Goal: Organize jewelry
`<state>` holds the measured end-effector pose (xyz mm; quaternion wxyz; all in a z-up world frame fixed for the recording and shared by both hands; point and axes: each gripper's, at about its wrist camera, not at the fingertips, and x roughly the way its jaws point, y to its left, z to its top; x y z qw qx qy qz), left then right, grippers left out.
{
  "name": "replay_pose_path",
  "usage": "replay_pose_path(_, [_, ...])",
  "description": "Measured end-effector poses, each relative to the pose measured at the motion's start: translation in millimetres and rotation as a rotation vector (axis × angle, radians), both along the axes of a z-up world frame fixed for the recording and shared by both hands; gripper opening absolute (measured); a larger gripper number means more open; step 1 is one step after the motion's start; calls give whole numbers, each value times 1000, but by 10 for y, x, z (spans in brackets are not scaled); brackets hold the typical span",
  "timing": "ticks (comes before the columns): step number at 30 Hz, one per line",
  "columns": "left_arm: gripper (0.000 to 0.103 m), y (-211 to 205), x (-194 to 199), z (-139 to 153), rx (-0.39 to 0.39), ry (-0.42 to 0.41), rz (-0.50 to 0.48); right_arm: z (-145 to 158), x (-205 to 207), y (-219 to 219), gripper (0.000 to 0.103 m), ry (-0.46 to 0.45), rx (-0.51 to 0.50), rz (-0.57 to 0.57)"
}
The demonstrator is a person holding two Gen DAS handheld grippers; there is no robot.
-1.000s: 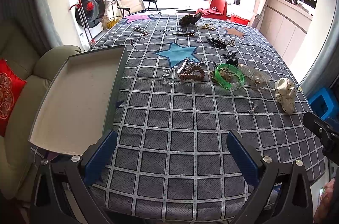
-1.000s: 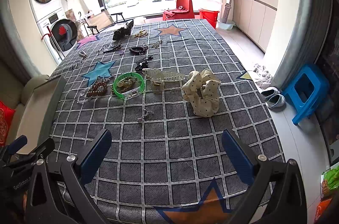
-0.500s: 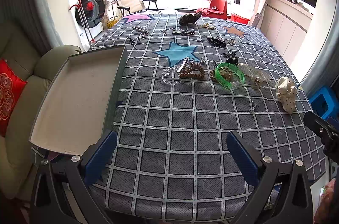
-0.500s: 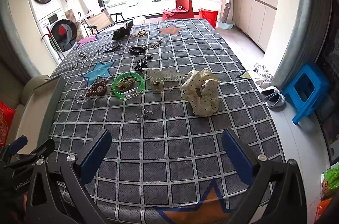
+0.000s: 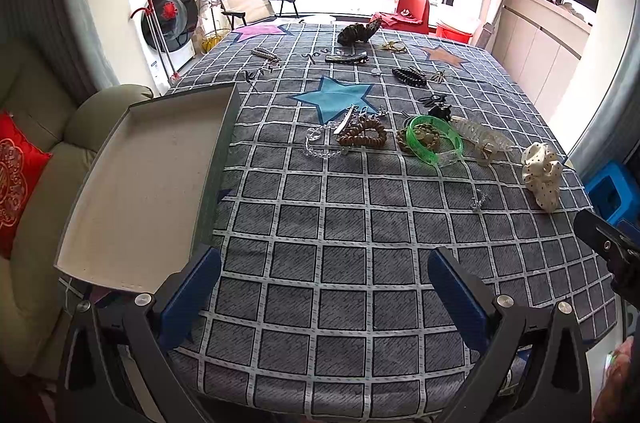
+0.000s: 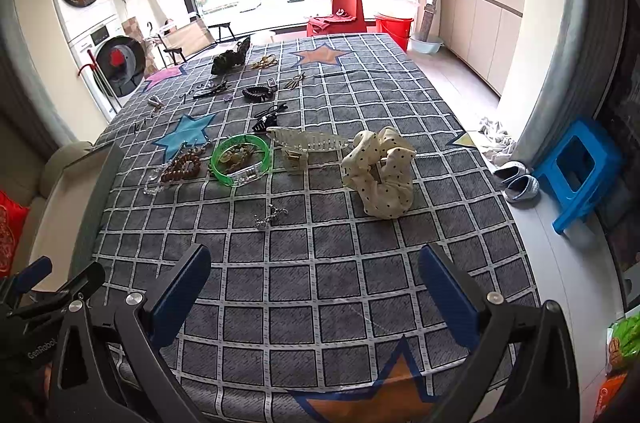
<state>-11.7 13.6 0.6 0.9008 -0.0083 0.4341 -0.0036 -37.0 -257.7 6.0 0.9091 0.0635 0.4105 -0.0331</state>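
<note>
Jewelry lies scattered across a grey checked tablecloth. In the left wrist view a green bangle (image 5: pixel 434 139), brown bead bracelets (image 5: pixel 362 137), a clear hair claw (image 5: pixel 482 141) and a cream dotted scrunchie (image 5: pixel 542 175) sit mid-table. An empty shallow tray (image 5: pixel 140 179) lies at the left edge. My left gripper (image 5: pixel 324 299) hovers open over the near edge, holding nothing. In the right wrist view the scrunchie (image 6: pixel 380 171), green bangle (image 6: pixel 242 159), hair claw (image 6: pixel 308 145) and a small silver chain (image 6: pixel 270 217) lie ahead of my open, empty right gripper (image 6: pixel 314 295).
More hair clips and ornaments (image 5: pixel 356 33) lie at the far end of the table. A beige sofa with a red cushion (image 5: pixel 16 167) stands left. A blue stool (image 6: pixel 576 167) and slippers (image 6: pixel 516 179) are on the floor at right. A washing machine (image 5: pixel 168 19) stands at back left.
Both views have shifted only slightly; the table items sit a touch lower and nearer. Neither gripper has changed its opening.
</note>
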Motion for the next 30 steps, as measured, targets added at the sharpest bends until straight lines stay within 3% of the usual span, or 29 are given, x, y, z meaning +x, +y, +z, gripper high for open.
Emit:
replay_pose_path(21, [103, -135, 101, -51, 24, 30, -6, -138, 50, -90, 103, 25, 18, -13])
replay_pose_path(30, [103, -253, 249, -244, -5, 96, -64, -237, 118, -289, 103, 46, 9, -49])
